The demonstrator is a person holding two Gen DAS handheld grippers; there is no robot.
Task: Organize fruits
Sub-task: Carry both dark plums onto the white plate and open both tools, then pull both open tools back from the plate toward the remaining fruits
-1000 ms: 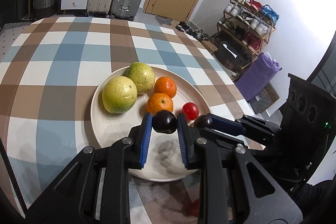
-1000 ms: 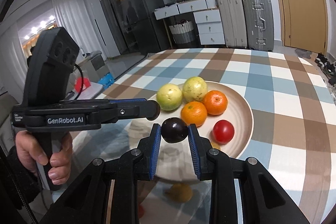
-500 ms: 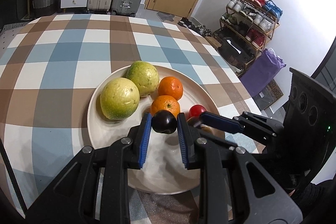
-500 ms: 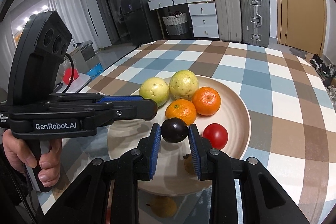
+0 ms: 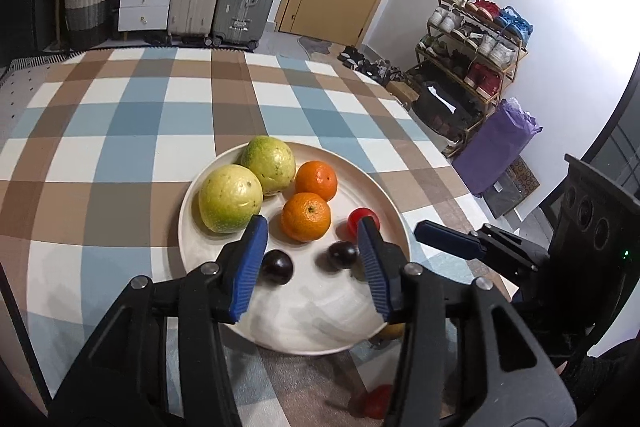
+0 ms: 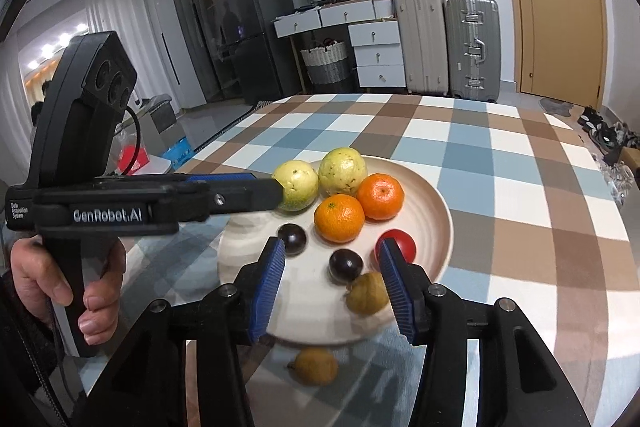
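A cream plate (image 5: 224, 171) (image 6: 440, 211) on the checked tablecloth holds two green-yellow guavas (image 5: 230, 198), two oranges (image 5: 306, 217), a red tomato (image 6: 402, 242) and a small brownish pear (image 6: 367, 293). Two dark plums lie free on it. One plum (image 5: 276, 266) sits just inside the left pad of my left gripper (image 5: 310, 267). The other plum (image 6: 346, 265) rests between the fingers of my right gripper (image 6: 332, 287). Both grippers' jaws are opening, and no pad presses on a plum. The left gripper's fingers (image 6: 236, 193) reach in beside a guava in the right wrist view.
A second pear (image 6: 314, 365) lies on the cloth just before the plate's near rim. A red fruit (image 5: 376, 401) lies on the cloth under my left gripper. A person's hand (image 6: 60, 287) holds the left handle. Suitcases, drawers and a shoe rack stand beyond the table.
Both grippers were shut on a dark plum each; now their jaws have parted and both plums lie on the plate.
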